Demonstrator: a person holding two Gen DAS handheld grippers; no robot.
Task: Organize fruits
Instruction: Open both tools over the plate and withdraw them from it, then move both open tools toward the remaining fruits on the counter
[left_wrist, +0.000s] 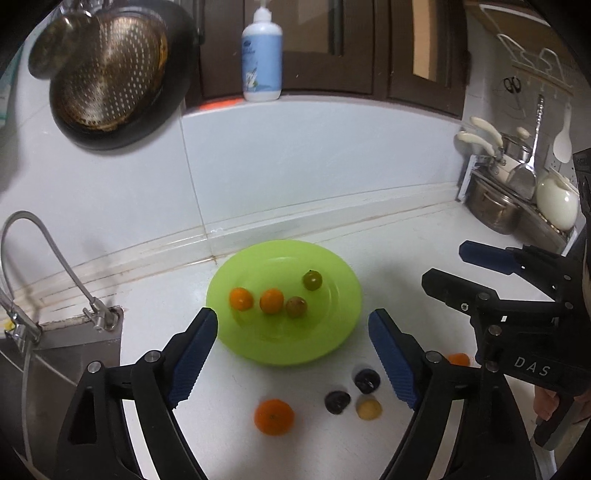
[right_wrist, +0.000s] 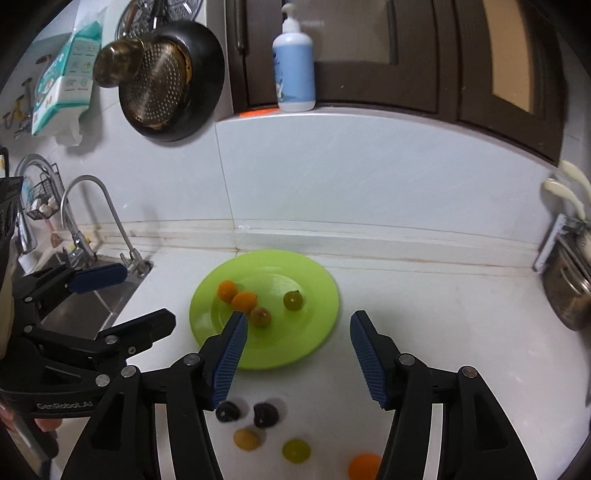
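Both sets of tongs are empty right now. The left tongs (left_wrist: 291, 354) are spread wide with nothing between the pads, and the right tongs (right_wrist: 297, 358) are parted too, a bit narrower, also holding nothing.

The green plate (left_wrist: 332, 332) sits on the white table (left_wrist: 424, 229) just ahead of both tongs. Four small fruits are on it: two orange ones (left_wrist: 241, 298), a brownish one (left_wrist: 296, 306) touching the second orange, and a greenish one (left_wrist: 312, 280) a little apart.

Still loose on the table, nearer than the left tongs' tips: a bigger orange (left_wrist: 274, 416), two dark fruits (left_wrist: 337, 401), a yellow one (left_wrist: 368, 409), and another orange (left_wrist: 459, 359) half hidden behind the right finger. The right wrist view also shows a yellow-green one (right_wrist: 296, 449).

What I'd worry about:
- These are round things on a slick table, so a sloppy pinch could squirt one off toward the sink (left_wrist: 77, 354), off to the left tongs' left.
- The dark pair and the yellow one sit close together, so it would be easy to bump a neighbour.
- The plate is shallow, so anything dropped from high up may roll off.
- The two tongs are close beside each other and could clash.
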